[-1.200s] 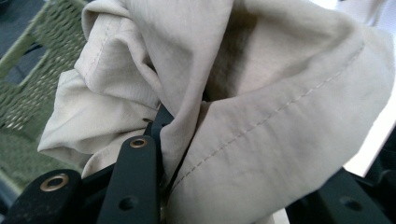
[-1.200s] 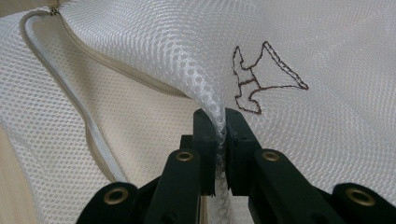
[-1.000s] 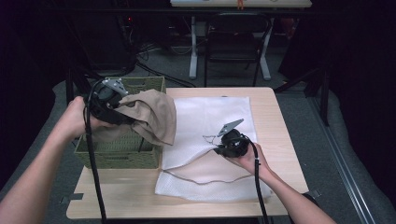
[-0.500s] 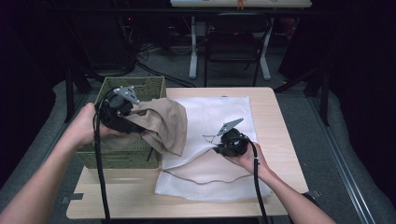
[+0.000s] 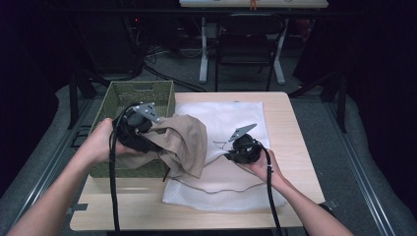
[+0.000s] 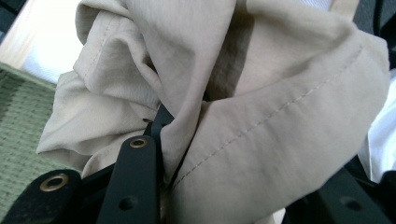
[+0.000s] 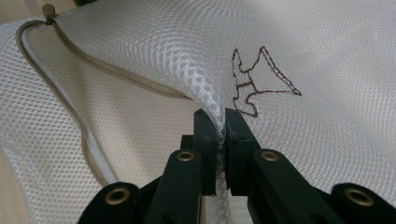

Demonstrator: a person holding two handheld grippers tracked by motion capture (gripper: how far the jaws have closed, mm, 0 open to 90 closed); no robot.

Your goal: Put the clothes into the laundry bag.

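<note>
The left tool (image 5: 155, 137) was clamped on a bunched tan garment (image 5: 184, 142); in the left gripper view its black jaws bit into a fold of that cloth (image 6: 243, 116), whose stitched hem ran slantwise just past the jaw tips. The garment hung down from this tool, draping over the near right corner of a green woven basket (image 5: 147, 93) beside it and reaching onto the left part of a white mesh bag (image 5: 231, 118). The right tool (image 5: 231, 153) was closed tight on the upper layer of that bag; in the right gripper view the jaws pinched a raised ridge of mesh (image 7: 205, 93), with a small dark stitched figure (image 7: 259, 81) just to the right of the tips and the bag's zipper edge (image 7: 70, 107) curving away to the left. Between that lifted layer and the lower one a mouth opened toward the garment. The two tools stood near each other, not touching. Beyond the bag's right and near edges, bare tabletop (image 5: 295, 147) lay open.
</note>
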